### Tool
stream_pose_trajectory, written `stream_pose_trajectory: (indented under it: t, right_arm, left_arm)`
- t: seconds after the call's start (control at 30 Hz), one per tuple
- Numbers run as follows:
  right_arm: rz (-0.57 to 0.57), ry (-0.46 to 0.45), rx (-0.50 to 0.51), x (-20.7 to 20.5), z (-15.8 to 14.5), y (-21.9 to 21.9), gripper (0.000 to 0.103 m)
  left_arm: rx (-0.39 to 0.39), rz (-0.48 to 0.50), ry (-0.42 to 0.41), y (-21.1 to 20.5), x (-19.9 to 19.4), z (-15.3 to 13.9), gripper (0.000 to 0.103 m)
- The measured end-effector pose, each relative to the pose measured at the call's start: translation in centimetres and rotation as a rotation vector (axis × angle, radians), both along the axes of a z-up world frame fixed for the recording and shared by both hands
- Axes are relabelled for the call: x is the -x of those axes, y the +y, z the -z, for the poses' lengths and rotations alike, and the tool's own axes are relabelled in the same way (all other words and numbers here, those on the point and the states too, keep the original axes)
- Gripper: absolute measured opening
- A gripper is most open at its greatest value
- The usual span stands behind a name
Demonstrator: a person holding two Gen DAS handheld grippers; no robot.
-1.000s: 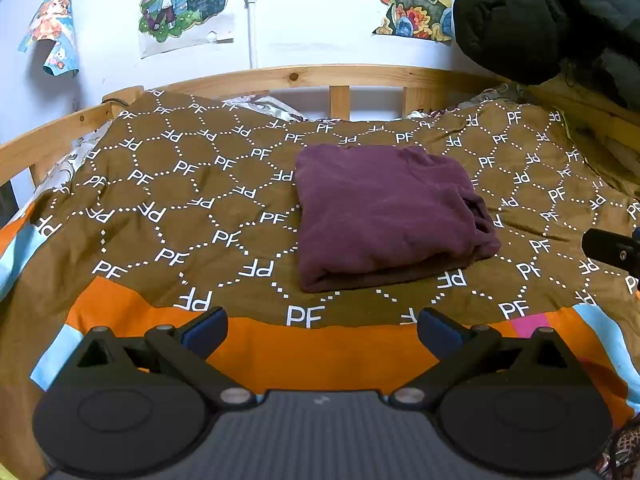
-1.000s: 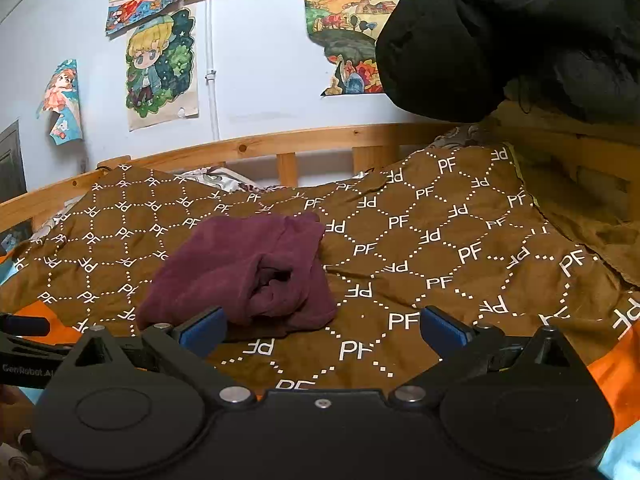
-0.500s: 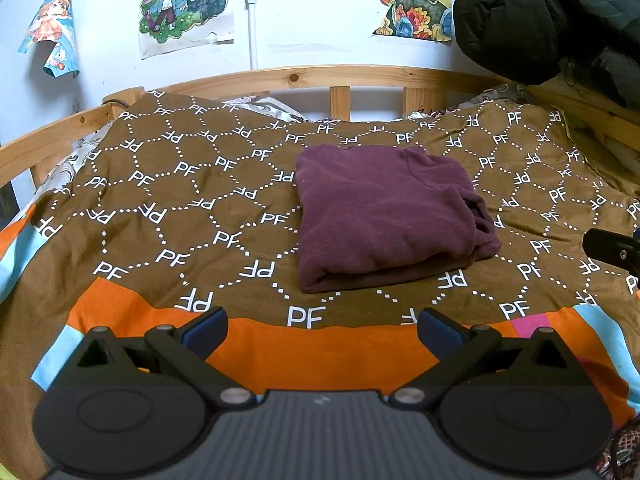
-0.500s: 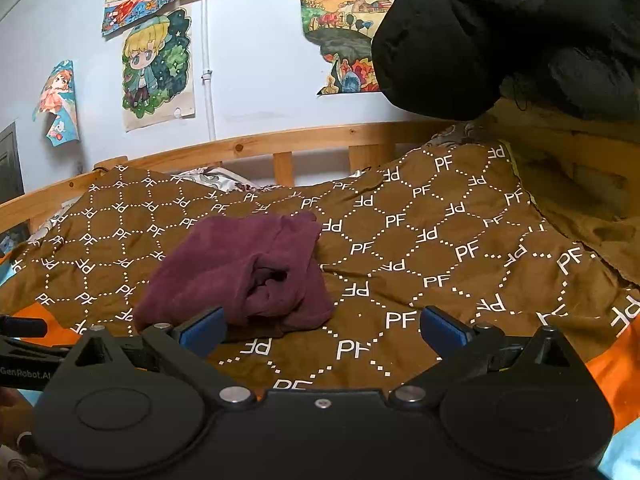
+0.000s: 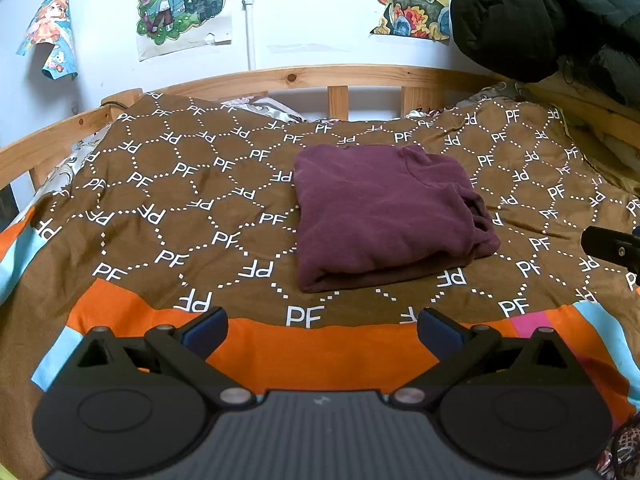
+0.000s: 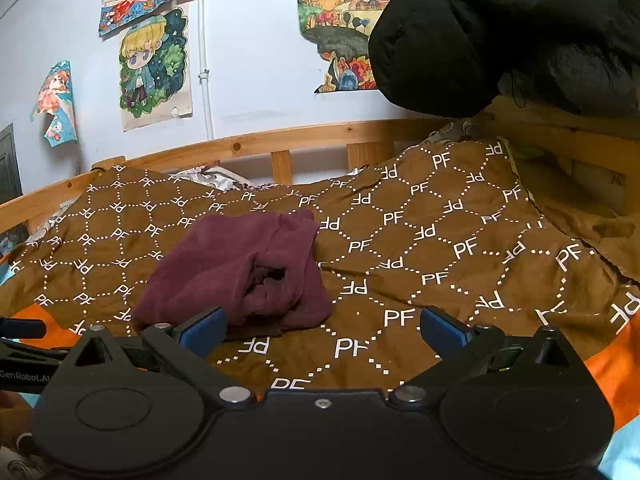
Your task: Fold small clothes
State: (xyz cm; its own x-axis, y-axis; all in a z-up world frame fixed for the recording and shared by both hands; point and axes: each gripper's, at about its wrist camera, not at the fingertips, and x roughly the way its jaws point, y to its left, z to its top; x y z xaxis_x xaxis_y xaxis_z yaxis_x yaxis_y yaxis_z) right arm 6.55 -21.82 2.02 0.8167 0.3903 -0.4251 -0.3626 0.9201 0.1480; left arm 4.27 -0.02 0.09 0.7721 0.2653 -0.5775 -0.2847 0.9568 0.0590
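Observation:
A maroon garment (image 5: 384, 216) lies folded into a thick rectangle on the brown patterned bedspread (image 5: 172, 184). In the right wrist view the same garment (image 6: 240, 272) shows its bunched open end. My left gripper (image 5: 320, 330) hovers over the orange band in front of the garment, open and empty. My right gripper (image 6: 320, 330) stands open to the right of the garment, its left blue pad (image 6: 202, 330) close to the cloth edge and holding nothing. The right gripper's black tip (image 5: 612, 242) shows at the right edge of the left wrist view.
A wooden bed rail (image 5: 340, 80) runs along the far side below a wall with posters (image 5: 184, 4). A black puffy jacket (image 6: 500, 36) hangs at the upper right. Rumpled brown cloth (image 6: 580, 216) lies at the right. The left gripper's body (image 6: 20, 344) shows at the left edge.
Hardly anything differs: the right wrist view drifted very slightly, and the garment and both open grippers stay as they were.

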Motion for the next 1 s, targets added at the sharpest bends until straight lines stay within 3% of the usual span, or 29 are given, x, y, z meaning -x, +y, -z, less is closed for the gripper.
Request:
stream_pose_trajectory:
  t: [1.0]
  right_arm:
    - [0.003,0.004,0.000,-0.05,0.14,0.01,0.102]
  left_arm:
    - [0.010,0.020,0.014,0.17,0.00,0.27,0.103]
